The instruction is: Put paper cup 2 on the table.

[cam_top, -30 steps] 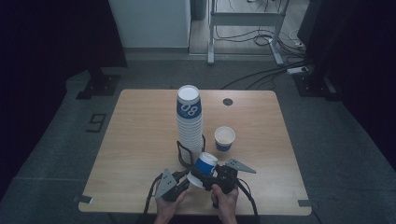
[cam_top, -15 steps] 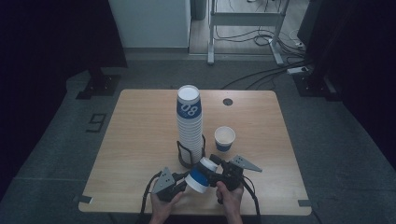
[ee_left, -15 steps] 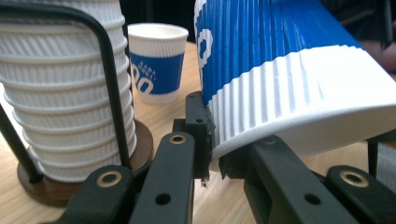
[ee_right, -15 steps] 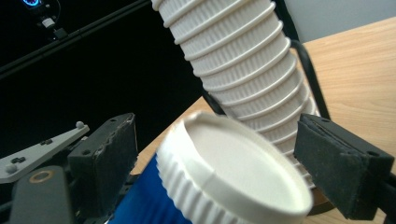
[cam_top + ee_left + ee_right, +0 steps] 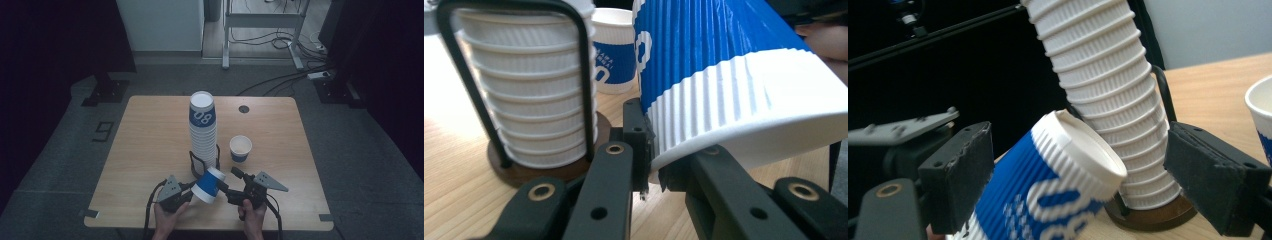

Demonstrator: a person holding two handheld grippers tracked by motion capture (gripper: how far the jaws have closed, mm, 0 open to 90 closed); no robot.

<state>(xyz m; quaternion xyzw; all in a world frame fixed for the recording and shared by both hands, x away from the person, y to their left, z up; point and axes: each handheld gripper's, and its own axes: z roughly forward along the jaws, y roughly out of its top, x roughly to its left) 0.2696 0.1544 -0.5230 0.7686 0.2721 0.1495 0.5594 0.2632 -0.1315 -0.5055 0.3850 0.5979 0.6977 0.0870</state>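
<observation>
From the high view, the left tongs and the right tongs meet at the near edge of the bench, with a tilted blue-and-white paper cup between them, just in front of the cup stack in its wire holder; a lone cup stands beyond the right tongs. In the left gripper view, the left tongs are clenched on the cup's rim wall, pinching it thin. In the right gripper view, the right tongs stand released, pads either side of the cup's base without pressing. To separate nested cups well, the right tongs should probably close gently on the base while the left hold steady, then pull straight along the cup's axis.
</observation>
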